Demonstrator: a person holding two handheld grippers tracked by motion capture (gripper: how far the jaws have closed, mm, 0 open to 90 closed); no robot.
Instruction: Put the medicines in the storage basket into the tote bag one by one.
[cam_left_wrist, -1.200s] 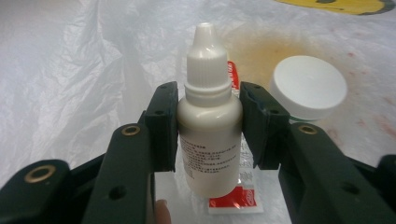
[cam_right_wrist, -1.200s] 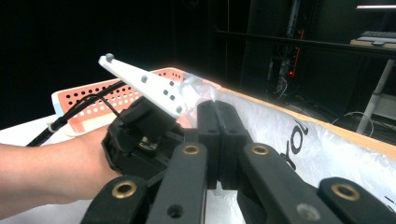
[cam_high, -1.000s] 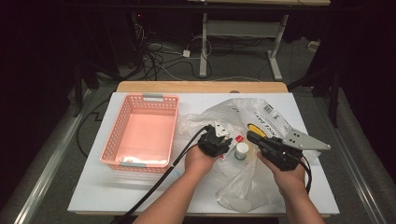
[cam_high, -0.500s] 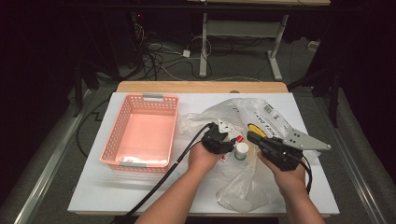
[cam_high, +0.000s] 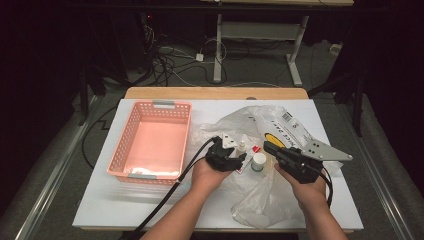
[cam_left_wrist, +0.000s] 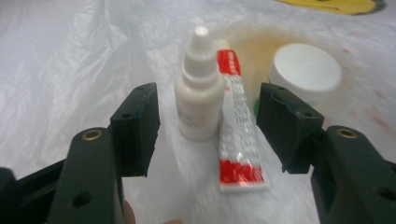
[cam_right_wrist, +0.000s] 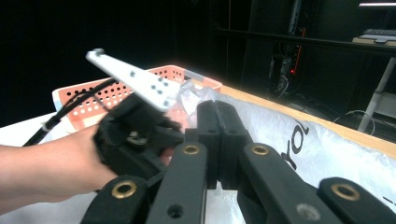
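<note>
The left tongs (cam_left_wrist: 208, 128) gape around the upright dropper bottle (cam_left_wrist: 199, 88) — lined up to pinch it (red tube (cam_left_wrist: 236, 126) alongside). The right tongs (cam_right_wrist: 217, 140) are closed on nothing, held clear above the plastic bag (cam_high: 260, 195).

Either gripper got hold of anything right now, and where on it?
Nothing is held. The left gripper is open around the dropper bottle, jaws clear of it. The right gripper is shut on nothing.

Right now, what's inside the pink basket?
The pink basket looks nearly bare inside. Something pale and whitish lies along its near end, but the near wall partly covers it, so I cannot tell what it is.
</note>
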